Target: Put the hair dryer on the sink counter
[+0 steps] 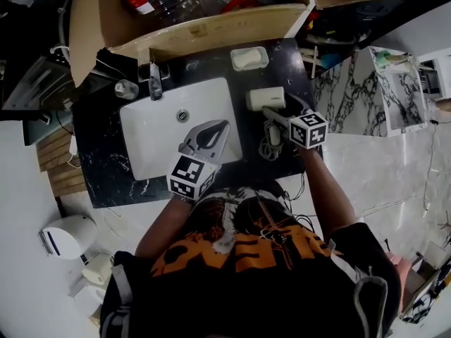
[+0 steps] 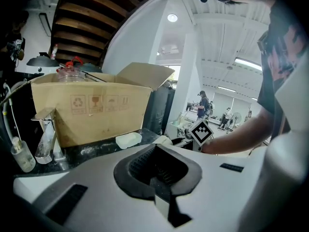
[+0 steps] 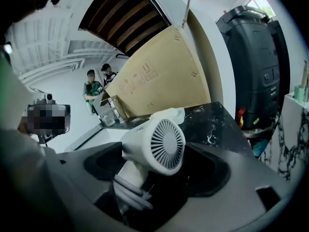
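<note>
The hair dryer [image 1: 266, 98] lies on the dark marble worktop [image 1: 106, 164], on the strip between the white basin [image 1: 155, 139] and the right edge. It sits just in front of the soap dish [image 1: 250, 58], which is near the back edge. The right gripper [image 1: 275, 118] reaches in from the front right with its jaws wide. The dryer's handle, with the grey cord [image 1: 271, 146] wound round it, stands between them, and the pads do not appear to press on it. The left gripper [image 1: 220, 129] hovers over the basin with its jaws drawn together at the tips and nothing between them. The dryer looks set down, so the step in hand is likely the release. To do it well, the jaws should be kept wide and backed straight out toward the front right corner, along the line of the handle, without lifting or twisting. That way neither pad catches the loose cord loops or drags the dryer toward the basin rim. The barrel's long axis runs roughly parallel to the back edge. Its round intake grille faces the right edge and the right gripper, and the nozzle end points toward the basin. The handle's axis crosses this, running from the barrel toward the front edge.
</note>
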`<state>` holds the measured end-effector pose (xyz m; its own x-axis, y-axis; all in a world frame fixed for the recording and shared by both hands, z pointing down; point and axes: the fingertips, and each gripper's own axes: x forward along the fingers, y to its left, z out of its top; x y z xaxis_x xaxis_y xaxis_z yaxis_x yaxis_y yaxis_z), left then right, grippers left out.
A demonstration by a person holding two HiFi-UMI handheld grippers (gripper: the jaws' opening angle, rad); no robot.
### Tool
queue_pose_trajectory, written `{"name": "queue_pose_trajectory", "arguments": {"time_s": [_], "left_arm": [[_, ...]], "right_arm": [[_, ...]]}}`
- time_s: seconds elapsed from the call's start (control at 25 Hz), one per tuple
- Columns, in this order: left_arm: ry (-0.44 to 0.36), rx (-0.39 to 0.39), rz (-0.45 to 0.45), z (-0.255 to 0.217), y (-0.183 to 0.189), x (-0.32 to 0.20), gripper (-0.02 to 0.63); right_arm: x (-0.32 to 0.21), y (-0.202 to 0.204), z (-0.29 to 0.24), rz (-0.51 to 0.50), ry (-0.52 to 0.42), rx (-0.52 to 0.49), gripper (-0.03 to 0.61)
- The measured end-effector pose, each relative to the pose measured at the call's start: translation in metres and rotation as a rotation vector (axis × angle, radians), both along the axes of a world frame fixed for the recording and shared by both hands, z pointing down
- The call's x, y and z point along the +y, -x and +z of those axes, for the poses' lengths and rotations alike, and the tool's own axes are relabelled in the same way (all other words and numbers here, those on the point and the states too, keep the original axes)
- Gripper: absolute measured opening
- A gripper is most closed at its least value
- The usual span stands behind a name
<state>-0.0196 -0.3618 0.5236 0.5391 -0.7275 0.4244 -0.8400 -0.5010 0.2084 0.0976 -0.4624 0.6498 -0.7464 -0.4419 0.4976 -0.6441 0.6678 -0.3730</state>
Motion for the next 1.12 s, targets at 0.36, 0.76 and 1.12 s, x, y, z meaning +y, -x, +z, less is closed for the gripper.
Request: {"name": "queue_pose_trajectory", "arguments": {"time_s": [0.36,0.76,1.12], "left_arm": [[-0.003,0.0,-0.016,-0.002,0.009,-0.003,0.023],[-0.021,0.007,-0.059,-0.009,0.032,0.004,0.023],[-0.047,0.02,-0.076,-0.018,0.05,0.023,0.023]], "right_arm": [[-0.01,0.0,-0.007,0.014,-0.145,0.103,0.493],[0.001,0.012,-0.029,-0.034,-0.257,0.137,0.534],[0.017,0.033,-0.082,-0.04,-0.357,0.094,0.534]]}}
